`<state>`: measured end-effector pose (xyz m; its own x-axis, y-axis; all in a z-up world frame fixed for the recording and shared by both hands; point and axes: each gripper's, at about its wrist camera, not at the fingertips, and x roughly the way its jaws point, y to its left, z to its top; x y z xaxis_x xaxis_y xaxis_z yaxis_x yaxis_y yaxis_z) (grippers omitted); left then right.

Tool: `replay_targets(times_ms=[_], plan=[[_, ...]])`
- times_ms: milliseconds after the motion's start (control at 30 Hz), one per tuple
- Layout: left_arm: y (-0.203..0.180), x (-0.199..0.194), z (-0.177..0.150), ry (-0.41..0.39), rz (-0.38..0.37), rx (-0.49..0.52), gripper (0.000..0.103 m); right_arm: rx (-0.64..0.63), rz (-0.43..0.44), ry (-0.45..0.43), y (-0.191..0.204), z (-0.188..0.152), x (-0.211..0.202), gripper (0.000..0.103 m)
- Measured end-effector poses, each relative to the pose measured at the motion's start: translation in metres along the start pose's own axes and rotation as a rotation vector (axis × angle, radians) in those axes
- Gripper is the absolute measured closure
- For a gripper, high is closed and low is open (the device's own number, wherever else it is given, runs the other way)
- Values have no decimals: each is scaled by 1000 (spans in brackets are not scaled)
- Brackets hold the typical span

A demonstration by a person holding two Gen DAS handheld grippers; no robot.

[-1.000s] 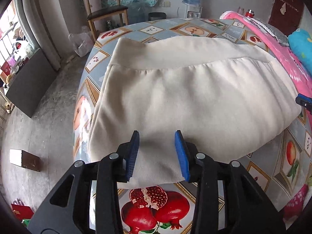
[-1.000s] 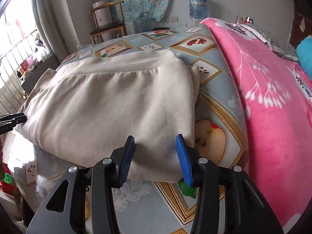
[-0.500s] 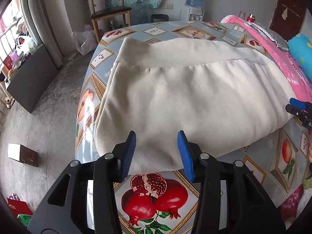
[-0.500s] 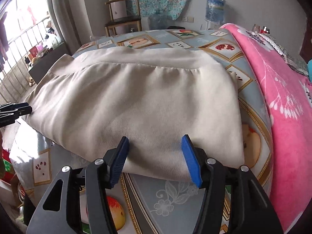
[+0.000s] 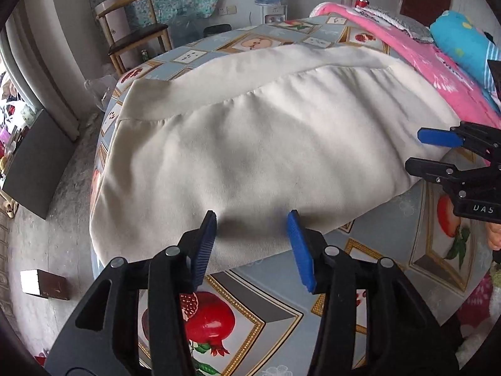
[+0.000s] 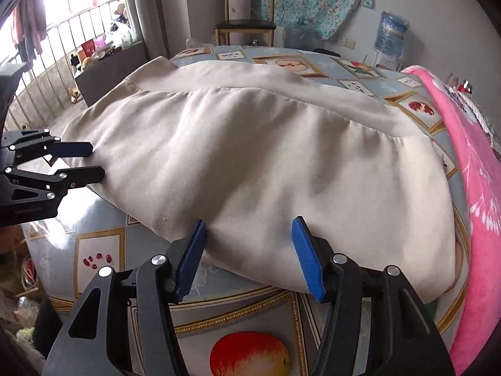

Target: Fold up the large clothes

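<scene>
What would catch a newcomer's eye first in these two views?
A big cream garment, folded, lies spread over the fruit-print tablecloth and fills the middle of both views. A bright pink blanket borders it on the right. Near the garment's front edge the left tool, jaws opening, and the right tool stand open and grip nothing.

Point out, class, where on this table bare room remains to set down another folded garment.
Bare tablecloth lies beyond the cream garment's waistband, toward the chair, and along the near edge by the pomegranate print. The right side is crowded: the pink blanket borders the garment.
</scene>
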<state>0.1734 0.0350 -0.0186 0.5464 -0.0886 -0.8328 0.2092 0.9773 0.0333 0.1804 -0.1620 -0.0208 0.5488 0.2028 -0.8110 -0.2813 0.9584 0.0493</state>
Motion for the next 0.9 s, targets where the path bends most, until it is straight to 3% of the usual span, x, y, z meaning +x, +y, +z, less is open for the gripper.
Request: replay_targets(times_ms=[133,300,433,467,533,633,733,833,900], plan=[[-2,-16,16,-83,-36,-11,57,17,-33,-63,-22,19,-19,48],[17,4,48,-127,-35,-119,57,62,-103,-60,-58,60,1,48],[56,48,57,-38,-9,-271,59,121,-162,47,-95,65,47,48],[67,55,55,-27,-34,-310,59,145,-153,100,-105,60,60,48],[78,55,54,-33,-57,-330,59,202,-73,104,-119,56,64,48],[86,48,63,-53,-69,-331,59,209,-87,94,-116,74,56,48],[85,49,89,-82,-82,-314,59,201,-6,42,-98,111,54,48],[70,61,122,-96,-106,-272,59,113,34,21,-59,148,73,48],[64,79,139,-87,-76,-246,59,71,53,45,-36,161,95,48]])
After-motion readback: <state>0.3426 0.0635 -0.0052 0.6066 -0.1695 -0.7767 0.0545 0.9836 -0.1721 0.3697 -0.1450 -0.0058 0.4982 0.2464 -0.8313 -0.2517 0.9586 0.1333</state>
